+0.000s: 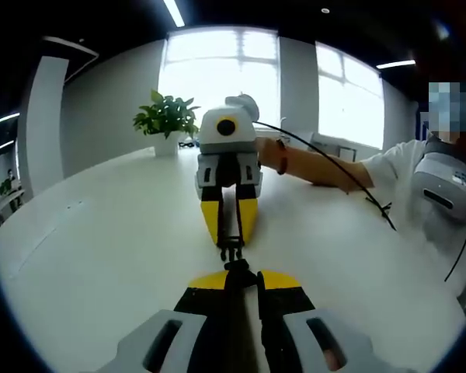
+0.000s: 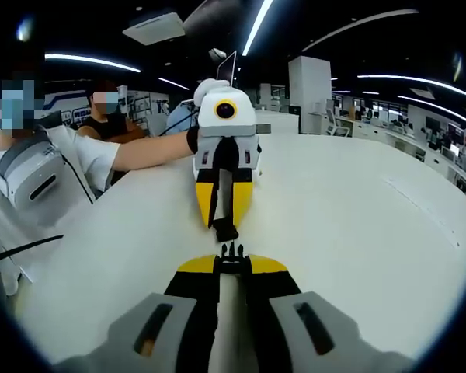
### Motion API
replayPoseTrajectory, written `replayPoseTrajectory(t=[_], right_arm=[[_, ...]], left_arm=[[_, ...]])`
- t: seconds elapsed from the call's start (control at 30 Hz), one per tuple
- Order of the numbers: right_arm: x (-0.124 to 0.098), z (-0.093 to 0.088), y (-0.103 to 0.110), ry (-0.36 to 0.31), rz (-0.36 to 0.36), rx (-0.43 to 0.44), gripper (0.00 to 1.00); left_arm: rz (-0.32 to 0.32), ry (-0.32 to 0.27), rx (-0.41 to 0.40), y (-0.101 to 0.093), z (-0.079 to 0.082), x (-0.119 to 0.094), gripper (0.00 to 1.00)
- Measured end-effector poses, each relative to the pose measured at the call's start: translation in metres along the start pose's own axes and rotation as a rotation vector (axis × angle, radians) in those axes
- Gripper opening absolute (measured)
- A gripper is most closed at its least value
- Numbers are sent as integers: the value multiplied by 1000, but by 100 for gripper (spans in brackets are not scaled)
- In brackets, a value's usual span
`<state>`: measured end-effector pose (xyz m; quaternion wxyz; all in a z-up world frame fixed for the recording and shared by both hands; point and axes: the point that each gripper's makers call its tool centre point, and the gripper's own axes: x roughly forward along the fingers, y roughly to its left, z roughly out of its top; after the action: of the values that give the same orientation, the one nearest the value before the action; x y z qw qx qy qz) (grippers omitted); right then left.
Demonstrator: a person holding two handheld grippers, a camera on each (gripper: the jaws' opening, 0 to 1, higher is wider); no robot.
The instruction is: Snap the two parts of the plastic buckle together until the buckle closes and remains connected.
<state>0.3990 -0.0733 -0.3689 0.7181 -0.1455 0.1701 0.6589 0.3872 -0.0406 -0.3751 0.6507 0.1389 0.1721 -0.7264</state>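
Over the table: two yellow-tipped grippers face each other nose to nose above the smooth white tabletop (image 1: 101, 256), well in from its edges.
Left gripper: the left gripper (image 1: 243, 280) has its yellow-and-black jaws drawn nearly together on the black plastic socket half of the buckle (image 1: 234, 271), which sticks out just past the tips; in the right gripper view this gripper (image 2: 224, 221) comes in from the far side with the socket half (image 2: 224, 230) at its nose.
Right gripper: the right gripper (image 2: 231, 264) has its jaws pinched on the black pronged half of the buckle (image 2: 231, 252), prongs pointing forward; in the left gripper view it (image 1: 231, 233) appears opposite with the pronged half (image 1: 231, 251) hanging from its tips.
Buckle: the two halves are lined up end to end and very close; the right gripper view shows a thin gap between them, so they are not joined.
Hard to make out: the halves are small and dark, and their detail and any strap behind the jaws cannot be told.
Materials: gripper bodies are matte white and grey plastic; the tabletop is plain and slightly glossy.
Surroundings: a green potted plant (image 1: 166, 118) stands at the table's far edge before bright windows (image 1: 217, 66); a person's white-sleeved arm (image 1: 373, 167) reaches in.
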Motion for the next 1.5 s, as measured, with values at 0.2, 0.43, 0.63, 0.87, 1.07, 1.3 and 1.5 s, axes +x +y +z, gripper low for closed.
replayPoseTrajectory(t=[0.2,0.43,0.63,0.87,1.07,1.3,1.5], right_arm=[[2,1,3,-2,11,-8,12],[4,0,5,4,22,-20,12],[4,0,7,4,30,-24,12],[6,2,10,6,39,-37,12],[6,3,12,-1,40,-45,12],[8,3,14,2,41,-50,12],[9,2,12,8,39,-49,12]], left_arm=[[-7,6,4,-2,-1,3,12],[-10,5,0,-2,-1,2,12],[-13,2,11,-3,-2,1,12],[-1,3,12,0,-1,0,13],[1,6,11,0,-1,0,14],[9,9,7,0,-3,-6,15],[16,12,6,1,-5,-8,14]])
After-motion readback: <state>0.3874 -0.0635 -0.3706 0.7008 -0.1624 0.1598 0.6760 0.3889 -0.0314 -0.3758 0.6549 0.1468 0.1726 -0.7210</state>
